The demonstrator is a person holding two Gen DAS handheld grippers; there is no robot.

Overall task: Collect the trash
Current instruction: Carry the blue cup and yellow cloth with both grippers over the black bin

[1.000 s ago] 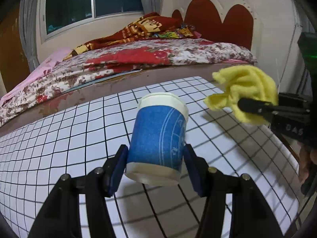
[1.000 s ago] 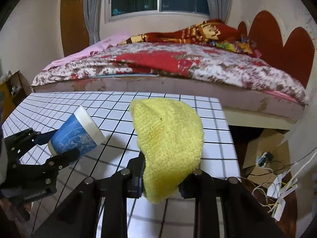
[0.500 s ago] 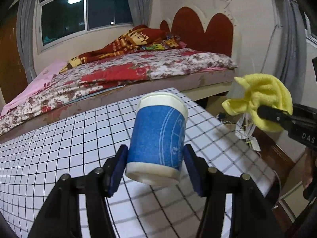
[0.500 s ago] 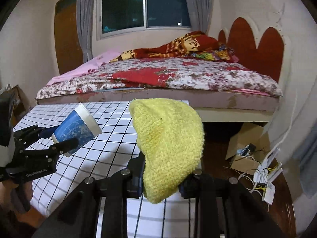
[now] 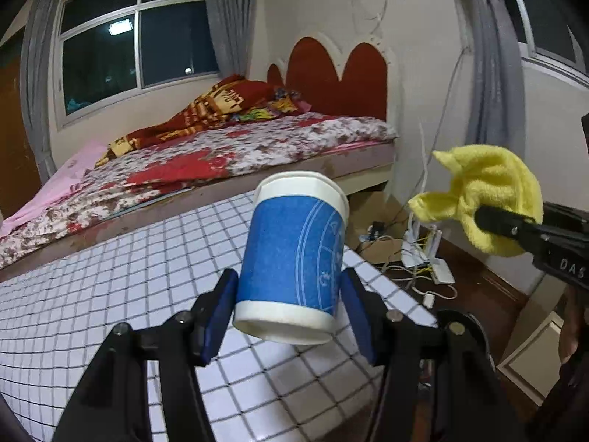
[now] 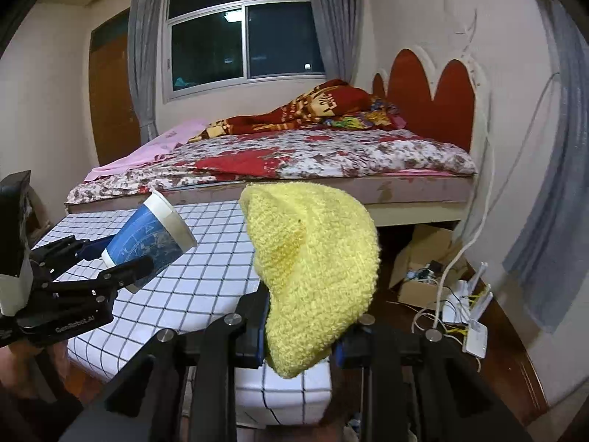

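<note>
A blue and white paper cup [image 5: 294,258] is clamped near its base between the blue pads of my left gripper [image 5: 291,305], held in the air above the grid-patterned table [image 5: 110,305]. The right wrist view shows the same cup [image 6: 151,243] at the left, tilted, in the left gripper [image 6: 121,258]. A yellow knitted cloth [image 6: 313,276] hangs bunched from my right gripper [image 6: 298,335], which is shut on it near the table's right end. In the left wrist view that cloth [image 5: 489,195] and the right gripper [image 5: 493,221] appear at the right, beyond the table's edge.
A bed [image 5: 221,154] with a floral cover stands behind the table, with a red headboard [image 6: 430,99]. On the wooden floor to the right lie a cardboard box [image 6: 419,280], white cables and a router [image 6: 475,316]. A grey curtain [image 6: 552,202] hangs at the right wall.
Both grippers have swung to the right and risen a little, carrying the cup and the cloth from over the table toward its right end, so the floor now shows beyond it.
</note>
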